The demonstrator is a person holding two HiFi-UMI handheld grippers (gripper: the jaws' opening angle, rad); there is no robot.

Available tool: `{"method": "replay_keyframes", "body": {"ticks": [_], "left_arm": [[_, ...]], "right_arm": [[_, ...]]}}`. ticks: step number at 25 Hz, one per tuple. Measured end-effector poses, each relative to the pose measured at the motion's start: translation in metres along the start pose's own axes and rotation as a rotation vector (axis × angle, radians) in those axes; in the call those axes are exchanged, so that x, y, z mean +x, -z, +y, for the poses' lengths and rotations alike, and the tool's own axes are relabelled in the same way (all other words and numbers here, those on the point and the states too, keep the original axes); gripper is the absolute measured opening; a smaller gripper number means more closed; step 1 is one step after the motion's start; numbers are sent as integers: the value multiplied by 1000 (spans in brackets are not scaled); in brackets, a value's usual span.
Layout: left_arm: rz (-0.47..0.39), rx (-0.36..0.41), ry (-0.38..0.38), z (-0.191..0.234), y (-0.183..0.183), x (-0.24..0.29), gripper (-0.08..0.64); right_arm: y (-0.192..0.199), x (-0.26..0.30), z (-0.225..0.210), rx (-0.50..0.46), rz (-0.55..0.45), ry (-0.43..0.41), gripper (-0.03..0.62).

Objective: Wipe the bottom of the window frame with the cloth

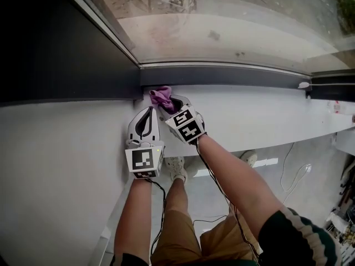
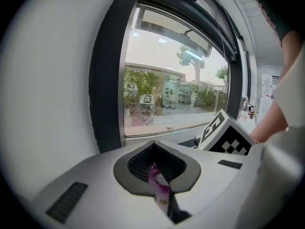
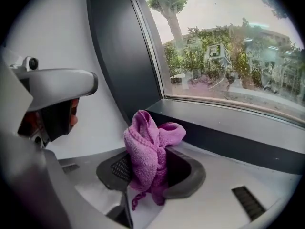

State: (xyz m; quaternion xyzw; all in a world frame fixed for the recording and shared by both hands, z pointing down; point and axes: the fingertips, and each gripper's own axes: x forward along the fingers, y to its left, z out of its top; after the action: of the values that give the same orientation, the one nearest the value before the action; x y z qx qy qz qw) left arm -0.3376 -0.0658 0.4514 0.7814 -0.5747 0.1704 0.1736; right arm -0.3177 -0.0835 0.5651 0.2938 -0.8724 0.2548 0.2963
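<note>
The right gripper point(image 1: 178, 108) has its jaws closed on the purple cloth point(image 1: 162, 97). In the right gripper view the cloth point(image 3: 150, 151) stands up from between the jaws as a crumpled bunch, and a loose end hangs down in front. It is at the left end of the dark bottom bar of the window frame point(image 1: 222, 75), in the corner where this bar meets the dark upright post point(image 3: 119, 56). It is very near to the bar, but I cannot tell if it touches. The left gripper point(image 1: 145, 123) is just beside the right one, over the white sill point(image 1: 260, 115). Its jaws are together, and the left gripper view shows a thin purple strip point(image 2: 157, 179) pinched in the seam between them. I cannot tell if this strip is part of the cloth
</note>
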Motion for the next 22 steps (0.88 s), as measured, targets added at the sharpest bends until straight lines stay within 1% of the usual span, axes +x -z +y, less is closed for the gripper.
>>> {"method": "replay_keyframes", "body": {"ticks": [2, 8, 11, 19, 22], "left_arm": [[6, -5, -1, 0, -2, 3, 5], [33, 50, 2, -12, 2, 8, 5], [34, 66, 24, -30, 6, 16, 5], [35, 83, 76, -83, 1, 37, 5], [45, 88, 83, -104, -2, 45, 5]], "right_arm": [[2, 0, -3, 3, 1, 4, 166], [12, -14, -19, 20, 5, 17, 164], [24, -23, -32, 32, 7, 25, 163], [47, -63, -80, 57, 4, 70, 161], [54, -79, -99, 71, 1, 84, 161]]}}
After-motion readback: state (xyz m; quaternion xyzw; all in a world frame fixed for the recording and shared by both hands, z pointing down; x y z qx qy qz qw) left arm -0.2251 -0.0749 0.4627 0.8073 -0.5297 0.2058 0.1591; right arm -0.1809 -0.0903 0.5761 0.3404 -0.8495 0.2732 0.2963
